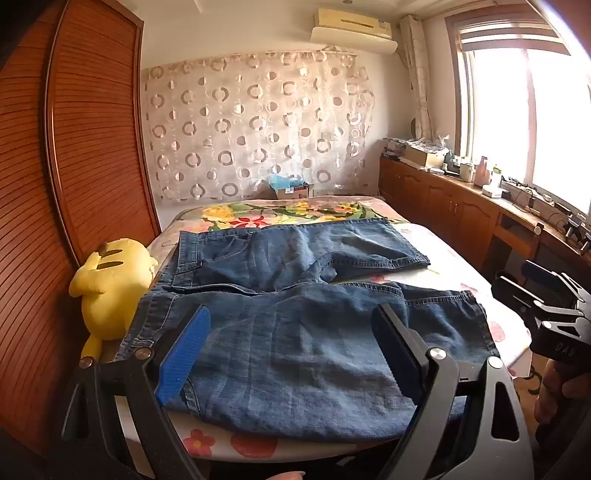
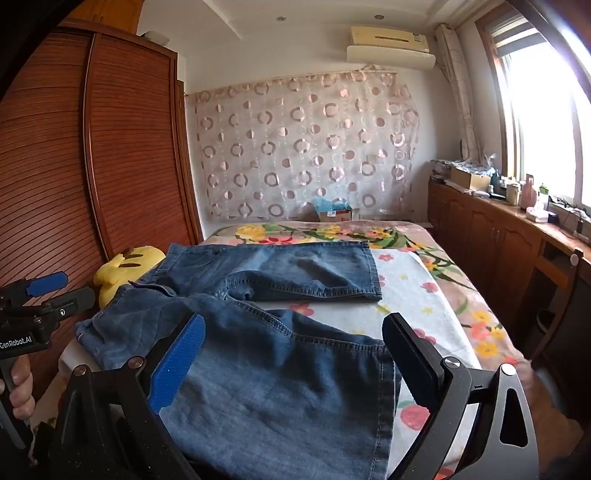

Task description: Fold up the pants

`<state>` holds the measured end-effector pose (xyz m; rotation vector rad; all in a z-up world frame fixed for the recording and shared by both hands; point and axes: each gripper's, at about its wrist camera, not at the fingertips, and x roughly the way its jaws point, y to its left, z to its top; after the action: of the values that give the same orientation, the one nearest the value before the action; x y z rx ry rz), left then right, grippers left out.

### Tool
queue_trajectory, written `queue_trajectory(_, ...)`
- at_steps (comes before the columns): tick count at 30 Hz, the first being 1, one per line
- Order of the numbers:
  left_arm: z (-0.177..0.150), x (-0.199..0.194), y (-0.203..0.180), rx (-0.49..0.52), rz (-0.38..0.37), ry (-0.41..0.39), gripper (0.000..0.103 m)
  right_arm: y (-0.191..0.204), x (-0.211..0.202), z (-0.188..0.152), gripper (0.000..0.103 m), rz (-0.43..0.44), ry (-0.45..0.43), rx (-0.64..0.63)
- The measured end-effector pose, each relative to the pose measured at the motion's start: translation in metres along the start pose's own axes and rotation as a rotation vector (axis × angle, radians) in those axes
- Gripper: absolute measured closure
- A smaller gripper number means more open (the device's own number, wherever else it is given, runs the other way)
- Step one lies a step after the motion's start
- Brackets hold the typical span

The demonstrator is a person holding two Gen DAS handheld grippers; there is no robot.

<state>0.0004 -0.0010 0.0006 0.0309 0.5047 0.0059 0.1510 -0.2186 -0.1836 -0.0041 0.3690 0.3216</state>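
While spread flat across the flowered bed (image 1: 436, 254), lie with both legs apart: blue jeans (image 1: 295, 332), waistband toward the louvered wooden wardrobe (image 1: 81, 147), hems toward the window side. Farther leg stretched straight over the bedspread, nearer leg lying close to the bed's front edge, crotch seam bunched a little between them.

Left tongs (image 1: 291, 332) spread wide above the nearer leg near the waistband, nothing pinched between the blue pad and the black one (contact with the cloth not clear). Right tongs (image 2: 295, 343) likewise gaping, hanging over the nearer leg toward its hem, empty. Each tool visible in the other's view: right one at the right edge, left one at the left edge, a hand (image 2: 20, 387) wrapped round its handle.

Tucked between wardrobe and bed beside the waistband: a yellow plush toy (image 1: 110, 280). At the far wall, a circle-patterned curtain (image 1: 255, 125) and an air conditioner (image 1: 354, 27) above it.
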Motion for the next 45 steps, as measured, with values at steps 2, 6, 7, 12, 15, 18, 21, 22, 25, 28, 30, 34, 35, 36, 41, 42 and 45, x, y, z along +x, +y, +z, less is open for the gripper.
queue_trajectory(2, -0.001, 0.0, 0.001, -0.004, -0.009, 0.0, 0.014, 0.001, 0.0, 0.001, 0.006, -0.006, 0.008, -0.012)
queue_trajectory(6, -0.001, 0.0, 0.001, -0.008, -0.011, -0.004, 0.014, 0.002, 0.001, 0.003, 0.006, -0.012, 0.003, -0.01)
queue_trajectory(7, -0.001, 0.0, 0.001, -0.006, -0.009, -0.003, 0.013, 0.003, 0.002, 0.003, 0.006, -0.013, 0.002, -0.011)
queue_trajectory(12, -0.001, 0.0, 0.001, -0.007, -0.01, -0.006, 0.013, -0.001, -0.001, 0.0, 0.006, -0.006, -0.005, -0.005)
queue_trajectory(15, -0.001, 0.001, 0.001, -0.007, -0.011, -0.006, 0.014, -0.002, 0.0, -0.001, 0.006, -0.006, -0.008, -0.004)
queue_trajectory(18, -0.001, 0.004, 0.001, -0.005, -0.012, -0.006, 0.014, 0.002, -0.002, 0.001, 0.006, -0.007, -0.008, -0.007)
queue_trajectory(21, 0.0, 0.007, 0.0, -0.005, -0.013, -0.006, 0.013, 0.002, -0.003, 0.001, 0.006, -0.003, -0.009, -0.003)
queue_trajectory(22, 0.0, 0.008, 0.0, -0.004, -0.013, -0.006, 0.014, 0.001, -0.002, 0.001, 0.006, -0.002, -0.008, -0.002)
queue_trajectory(25, 0.0, 0.014, 0.0, -0.004, -0.013, -0.003, 0.014, 0.002, -0.003, 0.002, 0.006, -0.002, -0.01, 0.001)
queue_trajectory(28, -0.001, -0.001, 0.001, -0.008, -0.01, -0.011, 0.014, 0.001, -0.003, 0.002, 0.006, -0.002, -0.009, 0.0)
queue_trajectory(30, -0.001, 0.0, 0.001, -0.008, -0.01, -0.009, 0.013, 0.001, -0.003, 0.002, 0.006, 0.0, -0.009, 0.001)
queue_trajectory(34, 0.0, 0.0, 0.001, -0.008, -0.01, -0.01, 0.014, 0.001, -0.003, 0.002, 0.006, 0.001, -0.01, 0.004)
queue_trajectory(35, -0.001, 0.0, 0.001, -0.008, -0.01, -0.012, 0.014, 0.001, -0.003, 0.002, 0.006, 0.001, -0.01, 0.003)
queue_trajectory(36, -0.001, 0.0, 0.001, -0.008, -0.01, -0.011, 0.014, 0.001, -0.004, 0.003, 0.006, 0.0, -0.011, 0.003)
queue_trajectory(41, -0.001, -0.001, 0.001, -0.008, -0.01, -0.012, 0.013, 0.001, -0.004, 0.003, 0.006, 0.001, -0.011, 0.004)
queue_trajectory(42, -0.001, -0.001, 0.001, -0.008, -0.01, -0.012, 0.014, 0.002, -0.004, 0.003, 0.006, 0.001, -0.011, 0.003)
queue_trajectory(45, -0.001, -0.001, 0.001, -0.008, -0.01, -0.012, 0.014, 0.002, -0.004, 0.003, 0.006, 0.001, -0.012, 0.004)
